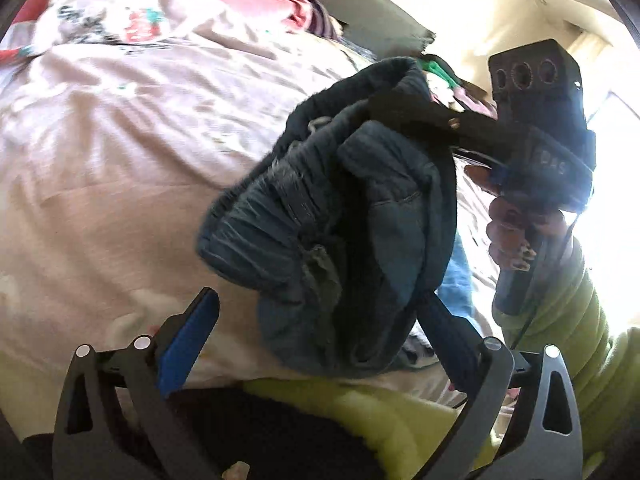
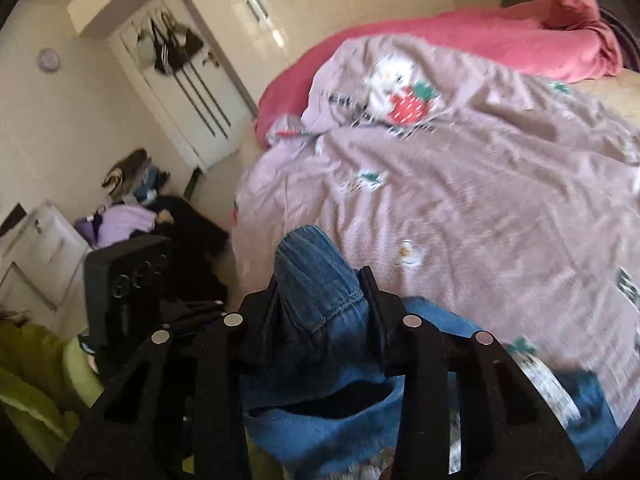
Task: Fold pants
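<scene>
The blue denim pants (image 1: pixel 340 216) hang bunched in the air above the bed, waistband toward the left wrist camera. My right gripper (image 1: pixel 384 108) comes in from the right and is shut on the upper edge of the pants; in the right wrist view its jaws (image 2: pixel 320 284) clamp a fold of denim (image 2: pixel 316 264). My left gripper (image 1: pixel 320 312) is open below the pants, its blue-padded fingers (image 1: pixel 192 336) standing wide on either side of the hanging fabric, not gripping it.
The bed is covered by a mauve printed quilt (image 2: pixel 460 184) with a pink blanket (image 2: pixel 480 40) at the far side. White wardrobes (image 2: pixel 248 12), a clothes pile (image 2: pixel 132 216) and a black fan heater (image 2: pixel 128 284) stand on the floor at left.
</scene>
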Demonstrator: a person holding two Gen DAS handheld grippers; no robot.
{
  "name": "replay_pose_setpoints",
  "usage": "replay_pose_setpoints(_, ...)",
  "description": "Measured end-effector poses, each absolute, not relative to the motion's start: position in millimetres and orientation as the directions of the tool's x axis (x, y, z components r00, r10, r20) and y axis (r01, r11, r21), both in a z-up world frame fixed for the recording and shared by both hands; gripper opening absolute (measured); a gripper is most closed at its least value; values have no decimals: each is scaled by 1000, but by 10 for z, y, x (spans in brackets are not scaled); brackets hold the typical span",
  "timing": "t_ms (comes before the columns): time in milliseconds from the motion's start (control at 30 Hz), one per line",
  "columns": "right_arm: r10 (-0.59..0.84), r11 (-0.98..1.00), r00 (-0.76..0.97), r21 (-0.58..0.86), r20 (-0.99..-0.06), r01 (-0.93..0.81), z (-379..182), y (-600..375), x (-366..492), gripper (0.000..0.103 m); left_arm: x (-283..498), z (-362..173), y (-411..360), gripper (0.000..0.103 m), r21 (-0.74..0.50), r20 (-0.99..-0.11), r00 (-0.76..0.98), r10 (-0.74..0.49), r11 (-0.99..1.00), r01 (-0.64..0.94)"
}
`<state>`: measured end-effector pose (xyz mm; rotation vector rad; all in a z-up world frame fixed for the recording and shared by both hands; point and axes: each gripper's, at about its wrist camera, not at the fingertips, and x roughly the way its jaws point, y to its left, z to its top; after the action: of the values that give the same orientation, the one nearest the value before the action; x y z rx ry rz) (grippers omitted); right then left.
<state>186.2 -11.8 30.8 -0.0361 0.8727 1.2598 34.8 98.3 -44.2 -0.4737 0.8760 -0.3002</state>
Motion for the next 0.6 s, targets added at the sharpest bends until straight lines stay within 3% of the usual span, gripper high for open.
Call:
replay_pose_setpoints(167,827,385,91,441,-555,-811,348,-527,1898,30,542,-413,683,98,-581,-622,564,-543,803,133)
replay_pose_setpoints(333,839,418,133,469,-527,-778,305,-898,1936,30,679,-274,256,98,-561,-617,530,-581,798,221)
replay_pose_setpoints(500,849,469,215,500,-484,-728,307,-1383,1943,36,775,-197,-146,98,-560,-606,473,-639,765,318)
replay_pose_setpoints(600,806,570,325,502,-494,-651,246,-1770,1952,45,805,-228,-412,98,-522,-632,432,-644,765,376)
